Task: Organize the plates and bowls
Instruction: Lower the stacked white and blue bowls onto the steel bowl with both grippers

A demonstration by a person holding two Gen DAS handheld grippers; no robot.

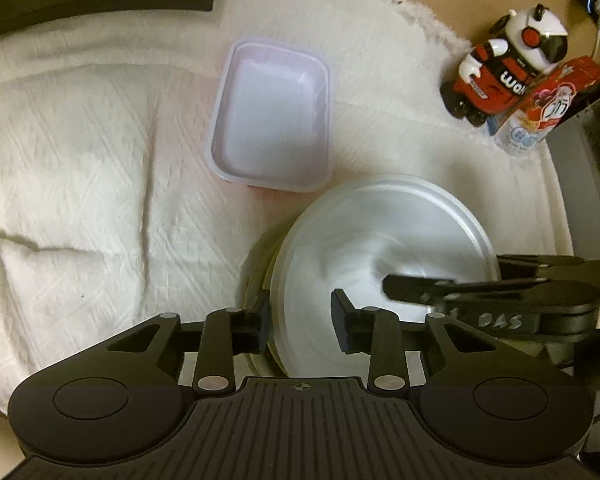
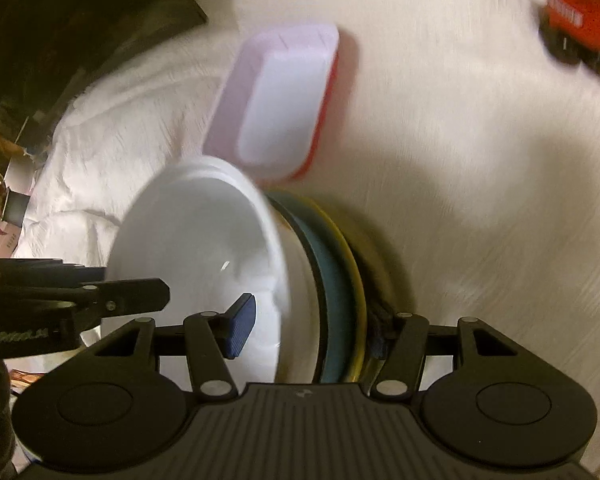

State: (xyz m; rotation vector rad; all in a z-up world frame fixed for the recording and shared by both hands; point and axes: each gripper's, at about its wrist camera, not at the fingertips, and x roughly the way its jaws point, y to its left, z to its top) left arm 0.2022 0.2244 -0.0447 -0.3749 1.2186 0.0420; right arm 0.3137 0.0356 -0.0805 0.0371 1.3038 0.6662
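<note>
A white bowl [image 2: 204, 248] sits nested atop a stack of teal and yellow plates [image 2: 340, 292] on the white cloth; a pale rectangular dish [image 1: 270, 120] lies just beyond.

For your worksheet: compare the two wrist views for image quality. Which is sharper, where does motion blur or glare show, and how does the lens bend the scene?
Left wrist view: mostly sharp, the rectangular tray and toy robot crisp, the white bowl smeared. Right wrist view: heavy motion blur across the cloth and tray, a small glare spot inside the bowl. Both: fisheye curvature, warm dim light.
</note>
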